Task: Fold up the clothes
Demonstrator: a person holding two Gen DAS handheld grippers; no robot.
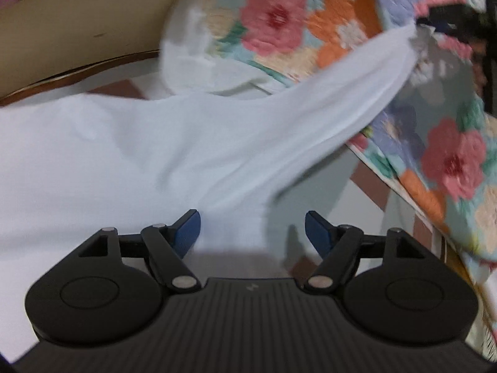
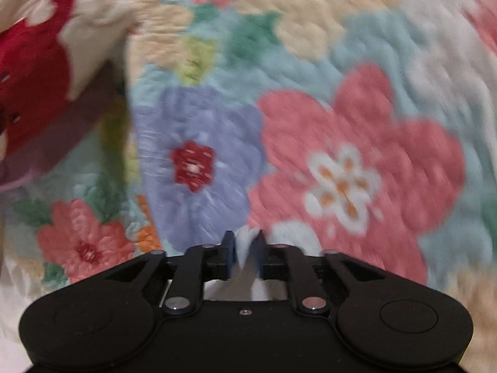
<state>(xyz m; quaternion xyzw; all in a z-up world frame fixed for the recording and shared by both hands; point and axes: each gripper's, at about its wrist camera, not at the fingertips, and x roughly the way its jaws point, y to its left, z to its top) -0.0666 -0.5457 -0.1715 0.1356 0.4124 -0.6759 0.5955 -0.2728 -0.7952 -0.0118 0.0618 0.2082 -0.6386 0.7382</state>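
A white garment point(image 1: 130, 155) lies spread across the left wrist view, and one long part of it point(image 1: 357, 99) stretches up to the right. My left gripper point(image 1: 253, 230) hovers over its near edge, open, with nothing between its blue pads point(image 1: 186, 233). At the upper right my right gripper point(image 1: 417, 26) meets the end of that stretched part. In the right wrist view my right gripper point(image 2: 245, 250) has its jaws a little apart, with a bunched fold of the white garment point(image 2: 247, 242) between them. The picture is blurred, and the pads do not appear to press on the fold.
A quilt with a flower pattern point(image 1: 279, 15) point(image 2: 341, 155) covers the bed beyond and to the right of the garment. A beige board with a brown rim point(image 1: 77, 31) runs along the upper left. A red and white cloth point(image 2: 31, 62) lies at the upper left of the right wrist view.
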